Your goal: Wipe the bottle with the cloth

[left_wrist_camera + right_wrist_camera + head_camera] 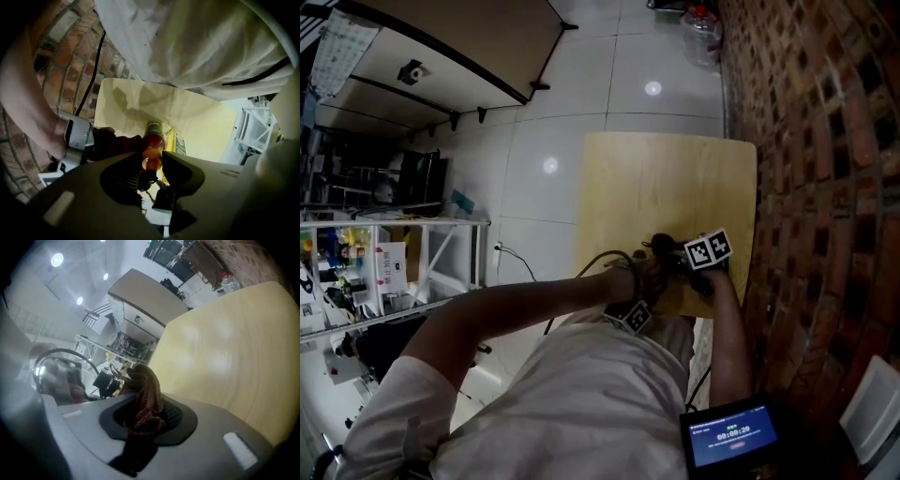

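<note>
**Here at the desk's near edge: bottle gripped, cloth against it**

We see both of the person's forearms reaching forward and drawn in together over the near edge of the desk [666,178], toward its corner on the brick-wall side. The left forearm [525,302] comes in bent from the left. The right forearm [729,328] runs straight up along the wall side.

The left gripper [152,165] has its fingers [185,169] closed on the bottle [153,143], which shows amber liquid and points away over the desk. The right gripper [147,417] has its own fingers [179,414] pinched on the cloth [146,397], a dark red bunch standing up out of them. In the left gripper view the dark cloth reaches the bottle's side.

The desk is pale wood, and its right edge runs along a brick wall [825,141]. Glossy white floor tiles [572,75] spread to the left and beyond. A white shelving rack [394,272] crowded with small items stands at the left, with a brown-topped table [459,42] past it.
</note>
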The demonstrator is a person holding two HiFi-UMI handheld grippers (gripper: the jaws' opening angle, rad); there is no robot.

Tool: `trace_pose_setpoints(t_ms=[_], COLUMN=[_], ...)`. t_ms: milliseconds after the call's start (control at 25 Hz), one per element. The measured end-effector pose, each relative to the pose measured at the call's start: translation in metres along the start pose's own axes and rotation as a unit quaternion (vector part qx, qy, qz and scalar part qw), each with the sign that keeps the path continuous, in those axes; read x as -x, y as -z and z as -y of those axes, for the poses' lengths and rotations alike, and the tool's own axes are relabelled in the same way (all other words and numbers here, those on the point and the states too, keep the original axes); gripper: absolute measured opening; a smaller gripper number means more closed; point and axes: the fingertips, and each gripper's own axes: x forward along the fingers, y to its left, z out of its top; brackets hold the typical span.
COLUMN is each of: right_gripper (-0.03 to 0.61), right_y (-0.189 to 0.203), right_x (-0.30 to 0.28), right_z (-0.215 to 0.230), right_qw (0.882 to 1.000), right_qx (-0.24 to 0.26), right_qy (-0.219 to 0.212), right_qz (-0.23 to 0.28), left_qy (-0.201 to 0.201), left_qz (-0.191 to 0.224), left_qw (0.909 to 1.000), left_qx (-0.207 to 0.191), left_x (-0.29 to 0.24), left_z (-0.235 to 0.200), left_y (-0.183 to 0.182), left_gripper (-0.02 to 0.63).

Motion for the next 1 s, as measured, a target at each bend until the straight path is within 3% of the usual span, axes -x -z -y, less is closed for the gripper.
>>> trace_pose_setpoints(t_ms=[240,360,440,560,720,800,840,920,1000], right_gripper=[0.084,0.084,0.085,0.086,0.086,0.086,0.086,0.085,0.084], right_y=[0.023,0.05,0.067,0.067,0.079,0.096,0.106,0.119,0.124], right_x=[-0.02,-0.023,-0.02,0.001,0.052,0.062,0.062,0.056,0.043], right_z=[0.039,0.069,0.083,0.083,0.087,0.084,0.08,0.068,0.046], right_qw=[0.994,0.979,0.972,0.98,0.959,0.95,0.948,0.951,0.959], right_qx=[-0.002,0.028,0.04,-0.019,-0.114,-0.14,-0.145,-0.135,-0.11], right_qy=[0.073,0.156,0.191,0.195,0.218,0.211,0.207,0.196,0.168], right_qz=[-0.076,-0.126,-0.132,-0.017,0.143,0.182,0.191,0.199,0.199], left_qy=[0.025,0.024,0.017,0.018,0.045,0.077,0.1,0.143,0.182], left_qz=[0.002,-0.005,-0.011,-0.012,-0.008,-0.003,0.005,0.025,0.043], left_qw=[0.9994,0.999,0.9988,0.9966,0.978,0.9547,0.9355,0.8853,0.8223], left_qx=[0.024,0.038,0.044,0.079,0.203,0.287,0.339,0.442,0.538], left_x=[0.01,0.009,0.007,0.004,-0.008,-0.012,-0.013,-0.017,-0.023], left_z=[0.005,0.004,0.001,-0.003,-0.008,-0.01,-0.011,-0.015,-0.019], left_y=[-0.006,-0.005,-0.005,-0.002,0.01,0.02,0.024,0.032,0.042], left_gripper=[0.152,0.152,0.153,0.153,0.153,0.153,0.153,0.153,0.153])
